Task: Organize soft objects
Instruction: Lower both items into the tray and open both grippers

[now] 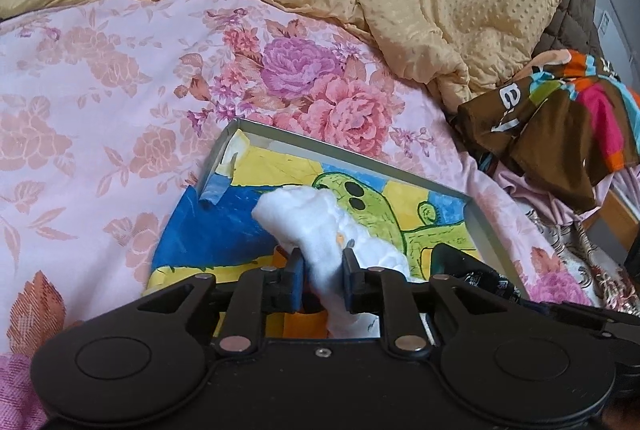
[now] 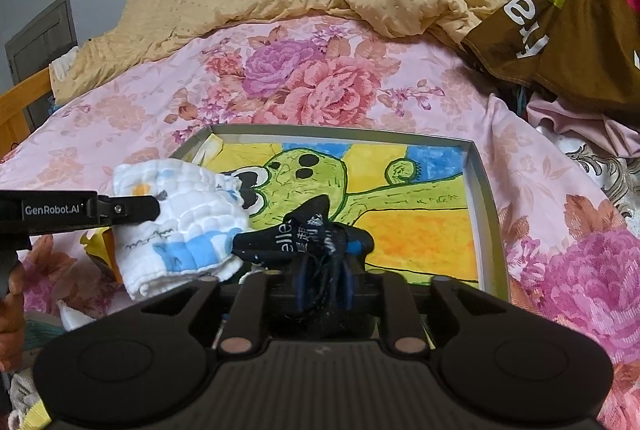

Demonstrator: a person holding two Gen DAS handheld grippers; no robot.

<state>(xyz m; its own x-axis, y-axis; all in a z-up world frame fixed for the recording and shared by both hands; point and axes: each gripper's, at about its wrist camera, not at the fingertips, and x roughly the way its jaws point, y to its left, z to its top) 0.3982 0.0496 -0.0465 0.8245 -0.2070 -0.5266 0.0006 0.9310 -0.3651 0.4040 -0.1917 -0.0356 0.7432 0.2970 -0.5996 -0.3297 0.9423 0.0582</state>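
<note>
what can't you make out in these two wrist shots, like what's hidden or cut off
- Left wrist view: the near end of the tray and the lower end of the white cloth sit behind the left gripper.
- Right wrist view: whether the right gripper still pinches the black cloth; the bunched fabric covers the pads.
- Both views: the brown printed fabric is cut off by the picture's edge, so its lettering is incomplete.

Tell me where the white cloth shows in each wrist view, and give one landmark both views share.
Left wrist: the white cloth sits low and centre, between the left gripper's fingers, over the tray.
Right wrist: the cloth sits left of centre, at the tray's left edge, with the left gripper reaching in from the left.
Shared landmark: the green cartoon drawing lining the tray.
</note>
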